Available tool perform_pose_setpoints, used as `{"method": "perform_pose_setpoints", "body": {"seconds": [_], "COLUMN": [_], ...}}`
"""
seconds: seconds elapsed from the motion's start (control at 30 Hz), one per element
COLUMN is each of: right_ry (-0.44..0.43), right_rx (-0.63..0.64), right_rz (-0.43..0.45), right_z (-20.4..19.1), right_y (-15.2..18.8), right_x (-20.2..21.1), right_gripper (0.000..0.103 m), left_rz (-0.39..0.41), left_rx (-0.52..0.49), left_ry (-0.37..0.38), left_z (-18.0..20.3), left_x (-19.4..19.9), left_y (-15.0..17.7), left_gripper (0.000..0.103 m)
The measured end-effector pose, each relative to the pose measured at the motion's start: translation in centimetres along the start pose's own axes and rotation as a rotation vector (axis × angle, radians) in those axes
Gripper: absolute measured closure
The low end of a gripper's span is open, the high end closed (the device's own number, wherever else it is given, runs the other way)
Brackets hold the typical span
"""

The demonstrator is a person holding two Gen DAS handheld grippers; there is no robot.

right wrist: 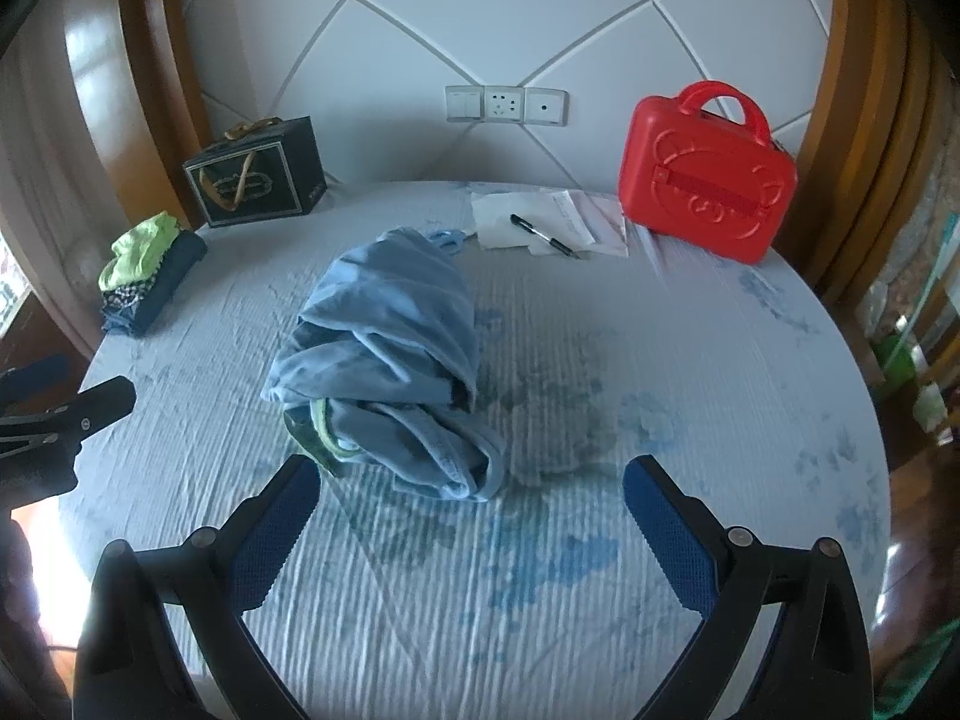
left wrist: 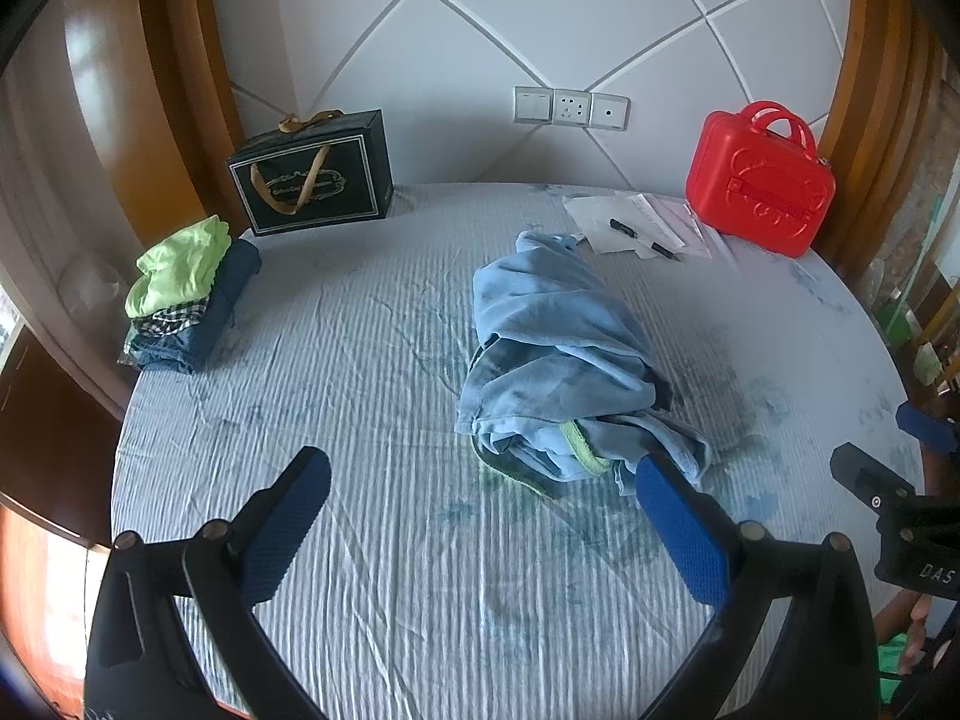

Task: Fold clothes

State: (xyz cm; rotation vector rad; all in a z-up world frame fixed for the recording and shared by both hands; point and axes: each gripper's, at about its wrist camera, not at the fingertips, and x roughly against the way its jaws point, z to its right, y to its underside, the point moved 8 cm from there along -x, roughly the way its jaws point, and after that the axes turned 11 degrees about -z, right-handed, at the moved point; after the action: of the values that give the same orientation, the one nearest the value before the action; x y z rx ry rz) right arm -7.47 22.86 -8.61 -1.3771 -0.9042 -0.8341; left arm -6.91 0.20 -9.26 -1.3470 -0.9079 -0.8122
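A crumpled light blue garment (left wrist: 558, 354) (right wrist: 384, 354) with a lime-green trim lies bunched in the middle of the round table covered by a striped blue cloth (left wrist: 360, 540). My left gripper (left wrist: 480, 480) hovers open just in front of it; its right finger sits by the garment's near edge. My right gripper (right wrist: 471, 483) is open too, close in front of the pile, with nothing between its pads. Each gripper shows at the edge of the other's view. A stack of folded clothes (left wrist: 180, 294) (right wrist: 147, 270), lime green on top, rests at the far left.
A dark gift bag (left wrist: 312, 174) (right wrist: 258, 177) stands at the back left. A red plastic case (left wrist: 759, 180) (right wrist: 705, 171) stands at the back right, with papers (left wrist: 630, 222) and a pen (right wrist: 543, 235) beside it. Wall sockets (right wrist: 507, 103) are behind.
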Motion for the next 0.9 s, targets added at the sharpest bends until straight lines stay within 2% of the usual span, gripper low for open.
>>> {"method": "perform_pose_setpoints", "body": {"seconds": [0.3,0.5,0.6,0.73,0.9], "right_ry": [0.007,-0.004,-0.033,-0.049,-0.062], "right_rx": [-0.007,-0.001,0.006,-0.013,-0.035], "right_rz": [-0.012,-0.015,-0.035,-0.103,-0.175], "right_z": [0.1,0.2,0.1,0.6,1.4], "right_y": [-0.1,-0.3,-0.3,0.0,-0.3], "right_x": [-0.4,-1.1,-2.3,-6.1,-11.2], "right_gripper": [0.0,0.0,0.0,0.0,0.0], "left_rz": [-0.015,-0.001,-0.021,-0.068,-0.145], "left_rx": [0.013,0.081,0.068,0.042,0.027], "left_ry": [-0.011,-0.063,-0.023,0.03,0.019], "left_z": [-0.3,-1.9,-2.4,-2.9,-3.1], "left_x": [-1.0,-2.7,-5.3,-10.1,-17.2], "left_y": [-0.4,-1.0,-1.4,-1.8,-1.8], "left_gripper": [0.0,0.0,0.0,0.0,0.0]}}
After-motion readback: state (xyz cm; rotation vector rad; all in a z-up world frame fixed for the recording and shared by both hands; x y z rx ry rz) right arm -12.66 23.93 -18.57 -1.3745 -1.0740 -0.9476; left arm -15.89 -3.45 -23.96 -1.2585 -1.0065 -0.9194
